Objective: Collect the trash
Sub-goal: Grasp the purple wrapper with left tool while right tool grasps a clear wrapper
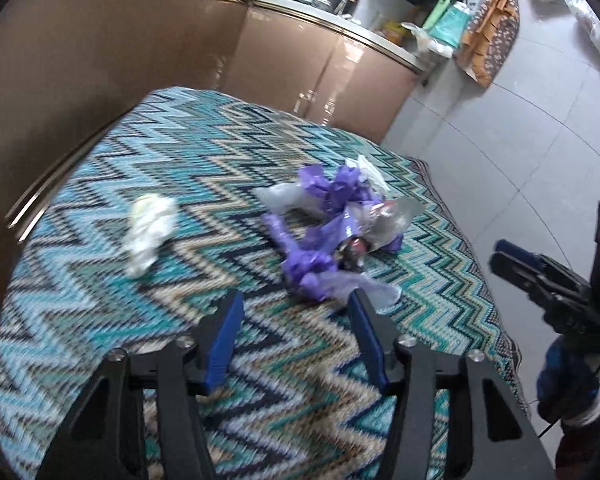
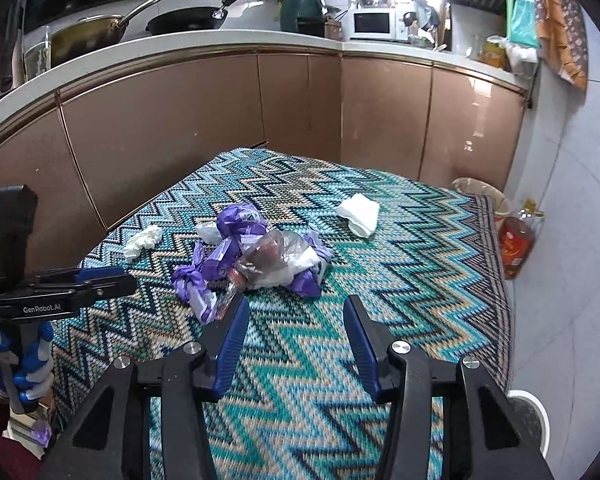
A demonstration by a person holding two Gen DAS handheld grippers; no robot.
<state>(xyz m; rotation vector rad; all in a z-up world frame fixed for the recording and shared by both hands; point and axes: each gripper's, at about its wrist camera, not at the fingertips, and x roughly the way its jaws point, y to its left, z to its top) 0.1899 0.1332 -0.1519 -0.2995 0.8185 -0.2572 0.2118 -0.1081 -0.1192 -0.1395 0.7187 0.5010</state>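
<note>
- Trash pile (image 2: 256, 256), purple bags and clear plastic, lies on my zigzag-cloth desk (image 2: 400, 280), just ahead of both claws.
- My right claw (image 2: 296, 312): jaws apart, nothing between, pile ahead-left.
- My left claw (image 1: 296, 308): jaws apart, empty, pile's near edge beside its right finger.
- White tissue wad (image 1: 150, 232) ahead-left of left claw; folded white cloth (image 2: 360, 210) ahead-right of right claw.

Zigzag-patterned cloth (image 2: 400, 264) carries purple-and-clear wrapper heap (image 2: 256, 256), crumpled tissue (image 2: 142, 242), folded white tissue (image 2: 360, 210).
</note>
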